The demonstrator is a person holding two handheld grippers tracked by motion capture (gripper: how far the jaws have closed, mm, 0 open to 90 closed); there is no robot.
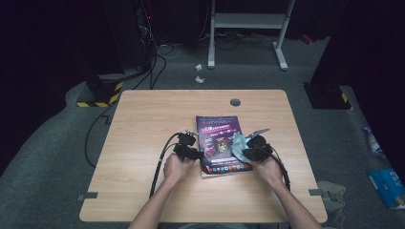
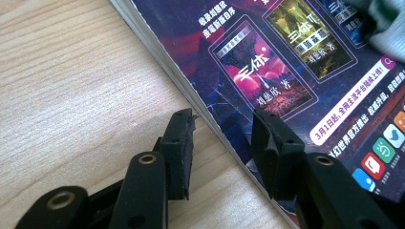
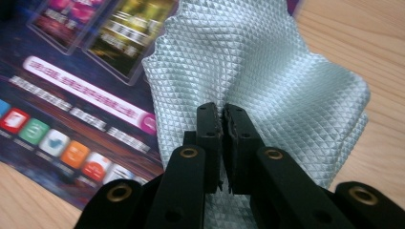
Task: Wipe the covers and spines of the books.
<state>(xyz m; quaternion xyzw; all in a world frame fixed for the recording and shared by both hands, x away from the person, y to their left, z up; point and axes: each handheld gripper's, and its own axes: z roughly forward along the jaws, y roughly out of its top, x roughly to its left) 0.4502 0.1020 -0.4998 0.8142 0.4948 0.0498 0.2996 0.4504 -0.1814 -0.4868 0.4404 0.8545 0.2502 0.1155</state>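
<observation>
A magazine (image 1: 217,125) with a dark purple cover lies flat on the wooden table (image 1: 143,119), near its middle. My left gripper (image 1: 193,152) rests at the magazine's left edge. In the left gripper view its jaws (image 2: 223,121) stand apart astride that edge of the magazine (image 2: 286,62), one over the bare wood, the other over the cover, pinching nothing. My right gripper (image 1: 246,151) is shut on a pale blue-grey textured cloth (image 1: 237,143) that lies on the cover's right side. The right gripper view shows the gripper (image 3: 222,112) pinching a fold of the cloth (image 3: 267,62) over the magazine (image 3: 71,71).
A round cable hole (image 1: 235,102) sits in the table's far middle. Black cables (image 1: 160,162) trail from the left gripper over the near left of the table. A white desk frame (image 1: 248,21) stands on the floor behind, and a blue packet (image 1: 387,186) lies on the floor at right.
</observation>
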